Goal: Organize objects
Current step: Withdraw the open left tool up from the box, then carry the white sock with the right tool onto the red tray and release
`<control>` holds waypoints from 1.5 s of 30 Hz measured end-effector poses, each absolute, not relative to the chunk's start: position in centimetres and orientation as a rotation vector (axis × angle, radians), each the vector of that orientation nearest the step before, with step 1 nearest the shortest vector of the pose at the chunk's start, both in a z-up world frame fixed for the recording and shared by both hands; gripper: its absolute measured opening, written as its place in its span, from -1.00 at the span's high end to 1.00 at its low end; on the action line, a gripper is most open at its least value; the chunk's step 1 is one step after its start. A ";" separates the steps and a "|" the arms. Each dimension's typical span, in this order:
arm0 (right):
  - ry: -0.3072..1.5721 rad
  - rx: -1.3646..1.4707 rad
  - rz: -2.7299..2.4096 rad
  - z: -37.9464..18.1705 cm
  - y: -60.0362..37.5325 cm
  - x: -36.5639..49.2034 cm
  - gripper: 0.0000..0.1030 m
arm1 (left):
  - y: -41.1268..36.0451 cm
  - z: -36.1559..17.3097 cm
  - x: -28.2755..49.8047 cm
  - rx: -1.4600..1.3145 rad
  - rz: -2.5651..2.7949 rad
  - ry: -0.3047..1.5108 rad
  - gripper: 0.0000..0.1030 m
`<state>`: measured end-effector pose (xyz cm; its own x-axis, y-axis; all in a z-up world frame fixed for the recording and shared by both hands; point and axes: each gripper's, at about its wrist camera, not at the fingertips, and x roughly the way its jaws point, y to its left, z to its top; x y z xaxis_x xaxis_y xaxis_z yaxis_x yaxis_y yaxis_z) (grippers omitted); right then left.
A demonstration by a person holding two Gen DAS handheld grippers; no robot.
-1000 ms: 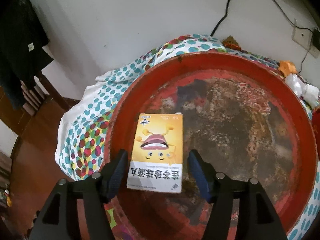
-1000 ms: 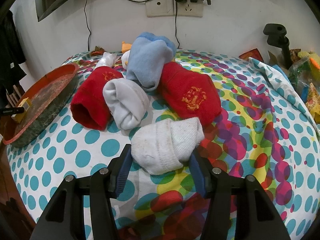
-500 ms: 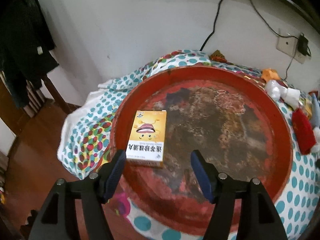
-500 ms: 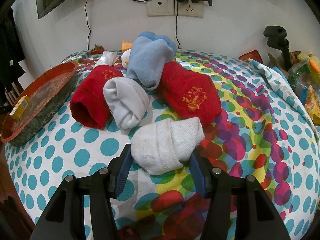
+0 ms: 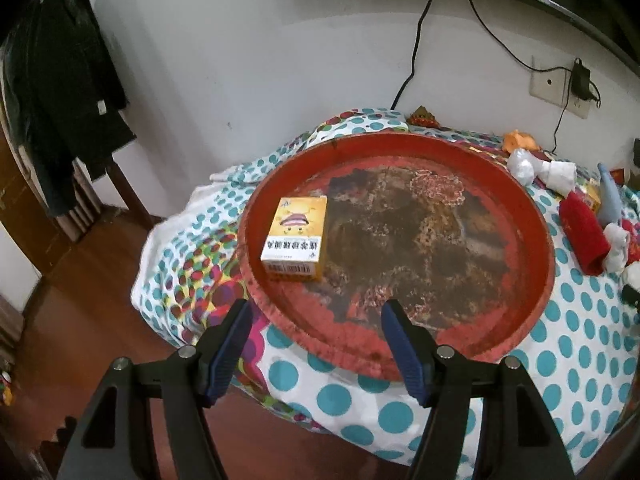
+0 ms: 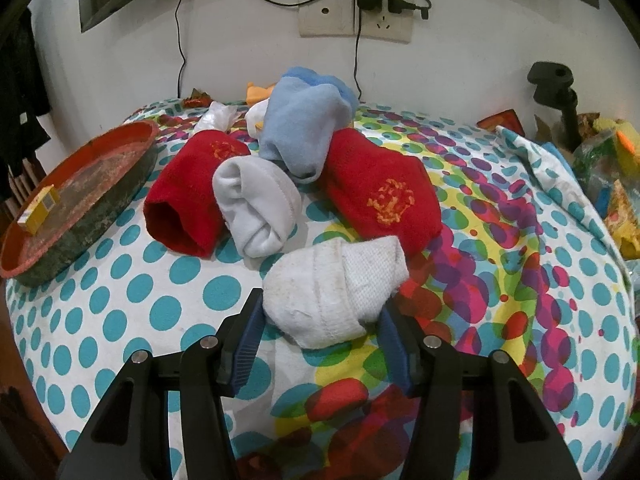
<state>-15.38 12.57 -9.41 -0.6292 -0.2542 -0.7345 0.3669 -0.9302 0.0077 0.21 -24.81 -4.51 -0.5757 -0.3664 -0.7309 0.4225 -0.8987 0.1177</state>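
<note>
A yellow box [image 5: 295,236] lies flat at the left inside the round red tray [image 5: 420,248] on the dotted bedspread. My left gripper [image 5: 316,306] hangs open over the tray's near rim, apart from the box, with nothing between its fingers. In the right wrist view my right gripper [image 6: 322,304] is shut on a rolled white sock [image 6: 332,292] that rests on the bed, both pads against its sides. Behind it lie two red socks [image 6: 188,196] [image 6: 384,196], a pale grey sock [image 6: 256,204] and a blue sock [image 6: 304,128]. The tray [image 6: 100,200] and box [image 6: 40,210] show at far left.
The bed's edge drops to a wooden floor [image 5: 80,312] on the left, where a dark coat [image 5: 64,92] hangs. A wall socket [image 6: 352,20] with cables sits behind the bed. A black stand [image 6: 560,96] and bright packets [image 6: 616,184] crowd the right.
My left gripper has drawn back and upward from the yellow box, which stays in the tray; more of the tray and bed now shows. The right gripper and its sock have not moved.
</note>
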 end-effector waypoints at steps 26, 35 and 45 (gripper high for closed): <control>0.324 0.984 -2.208 -4.4 -8.7 -12.3 -0.01 | -26.4 -4.1 1.1 1.132 -2.472 0.219 -0.34; 0.394 1.044 -2.208 -5.7 -13.4 -15.4 -0.01 | -27.6 -4.1 1.5 1.113 -2.447 0.237 -0.34; 0.473 1.092 -2.227 -6.7 -16.2 -18.3 -0.03 | -28.4 -4.1 1.5 1.115 -2.445 0.248 -0.34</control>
<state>-18.28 -16.16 -6.72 -0.4764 -0.3626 -0.8010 0.6569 -0.7523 -0.0501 1.54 -28.38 -4.05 -0.5783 -0.3166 -0.7519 0.4609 -0.8873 0.0191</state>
